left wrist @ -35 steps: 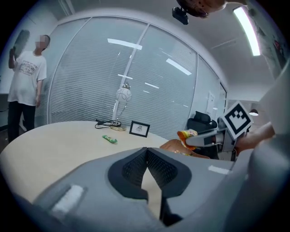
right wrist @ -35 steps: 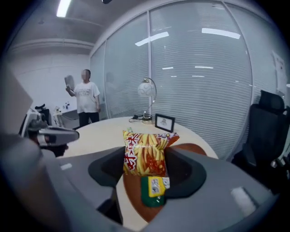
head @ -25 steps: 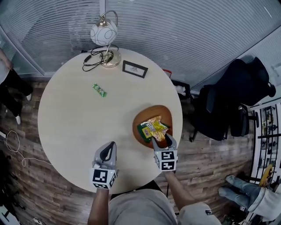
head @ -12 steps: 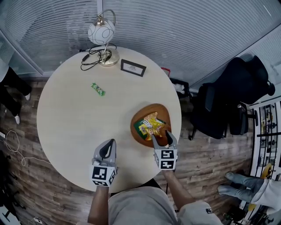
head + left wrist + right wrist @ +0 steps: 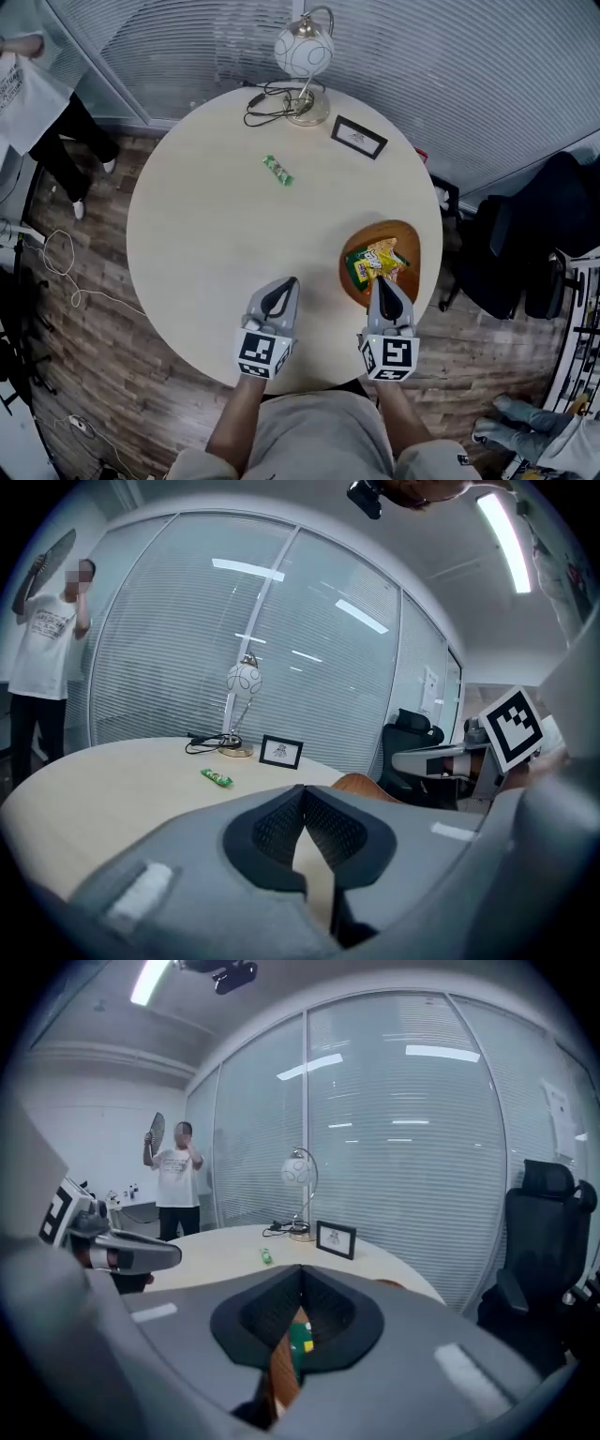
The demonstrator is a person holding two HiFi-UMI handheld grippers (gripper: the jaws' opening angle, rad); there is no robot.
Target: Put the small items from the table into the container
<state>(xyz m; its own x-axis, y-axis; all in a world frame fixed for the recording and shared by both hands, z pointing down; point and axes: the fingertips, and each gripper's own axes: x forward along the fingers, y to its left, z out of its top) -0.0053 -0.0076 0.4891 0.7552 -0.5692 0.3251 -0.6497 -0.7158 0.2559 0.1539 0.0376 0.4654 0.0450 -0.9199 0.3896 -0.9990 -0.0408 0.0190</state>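
A round pale table carries a wooden bowl at its right, with yellow and green snack packets inside. A green snack bar lies alone farther back, also visible as the bar in the left gripper view. My right gripper hovers over the bowl's near rim, shut and empty; under its tips a green packet shows. My left gripper is over bare table to the bowl's left, its jaws shut on nothing.
At the table's far edge stand a lamp with a black cable and a small picture frame. Black office chairs stand to the right. A person stands by the glass wall at upper left.
The right gripper, open among the packets in the bowl, has lifted back toward the near rim and shut empty. The packets stay in the bowl. The left gripper kept still.
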